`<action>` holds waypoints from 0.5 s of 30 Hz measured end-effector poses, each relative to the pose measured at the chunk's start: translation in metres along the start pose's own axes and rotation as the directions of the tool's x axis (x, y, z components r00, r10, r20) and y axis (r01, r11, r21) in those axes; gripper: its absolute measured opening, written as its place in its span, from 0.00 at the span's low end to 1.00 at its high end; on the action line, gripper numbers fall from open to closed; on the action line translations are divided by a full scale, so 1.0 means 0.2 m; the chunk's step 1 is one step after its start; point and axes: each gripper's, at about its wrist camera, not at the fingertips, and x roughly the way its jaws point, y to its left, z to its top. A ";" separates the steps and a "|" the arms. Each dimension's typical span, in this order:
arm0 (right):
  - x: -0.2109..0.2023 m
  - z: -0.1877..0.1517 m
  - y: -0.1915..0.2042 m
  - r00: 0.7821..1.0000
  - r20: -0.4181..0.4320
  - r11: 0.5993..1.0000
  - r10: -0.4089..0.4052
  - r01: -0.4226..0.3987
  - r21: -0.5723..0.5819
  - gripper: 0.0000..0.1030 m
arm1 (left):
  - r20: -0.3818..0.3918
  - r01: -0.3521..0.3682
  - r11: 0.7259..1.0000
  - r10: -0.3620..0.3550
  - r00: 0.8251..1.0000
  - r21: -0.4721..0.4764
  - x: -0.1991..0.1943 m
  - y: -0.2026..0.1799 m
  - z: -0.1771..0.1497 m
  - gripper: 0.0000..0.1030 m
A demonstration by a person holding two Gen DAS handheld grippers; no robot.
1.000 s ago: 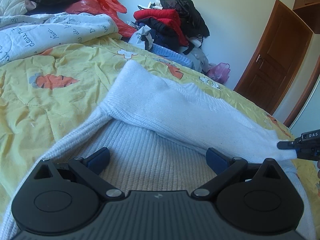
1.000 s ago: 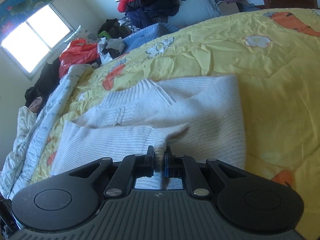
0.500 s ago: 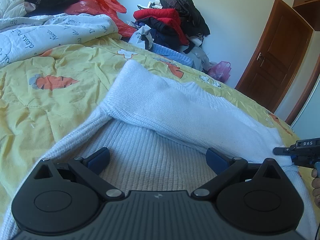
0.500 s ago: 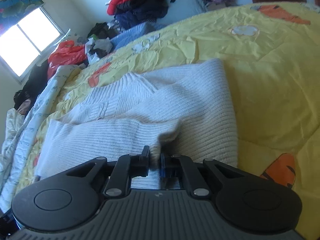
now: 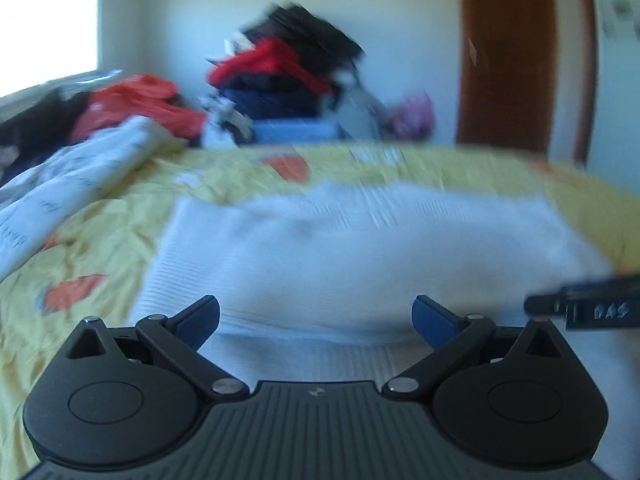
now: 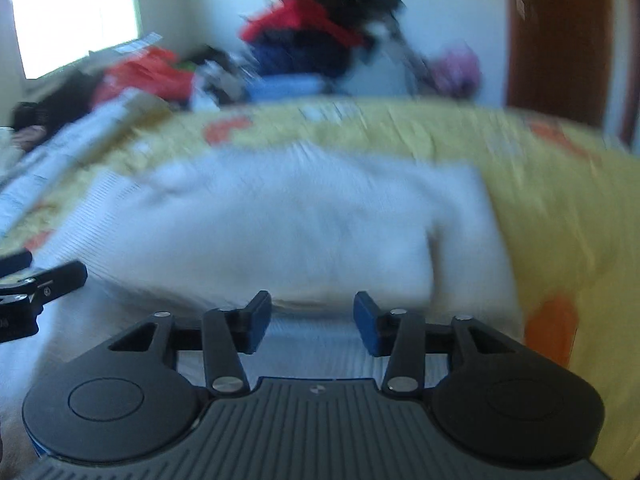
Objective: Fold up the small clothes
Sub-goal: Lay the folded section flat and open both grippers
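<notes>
A white knitted sweater point(image 5: 360, 248) lies on the yellow bedspread point(image 5: 92, 232), with a folded part laid across its near half. It also shows in the right wrist view point(image 6: 280, 232). My left gripper point(image 5: 316, 318) is open wide and empty just above the sweater's near edge. My right gripper point(image 6: 312, 320) is open and empty over the same near edge. Each gripper's tip shows in the other's view, the right one point(image 5: 584, 306) at the right and the left one point(image 6: 44, 280) at the left. Both views are blurred.
A heap of red, dark and blue clothes point(image 5: 288, 80) stands beyond the bed's far edge. A white printed quilt point(image 5: 72, 184) lies at the left. A brown door point(image 5: 508, 52) is at the back right, a bright window point(image 6: 76, 20) at the back left.
My right gripper has opened and let go of the sweater's fold, which now lies flat. Both grippers have swung to face the far wall and sit lower at the sweater's near edge.
</notes>
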 end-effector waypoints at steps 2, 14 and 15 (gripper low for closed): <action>0.00 -0.05 0.01 0.999 0.032 1.000 0.011 -0.011 -0.013 0.71 | -0.091 -0.004 0.998 0.009 0.996 0.057 0.10 -0.04 -0.04 1.00; 0.01 -0.18 0.13 0.998 0.002 0.992 -0.061 0.061 -0.114 0.98 | -0.141 0.055 0.998 -0.056 0.988 -0.013 0.14 0.10 -0.08 1.00; 0.00 -0.19 0.13 0.998 -0.001 0.992 -0.069 0.069 -0.109 0.98 | -0.142 0.055 0.998 -0.056 0.988 -0.009 0.14 0.09 -0.08 1.00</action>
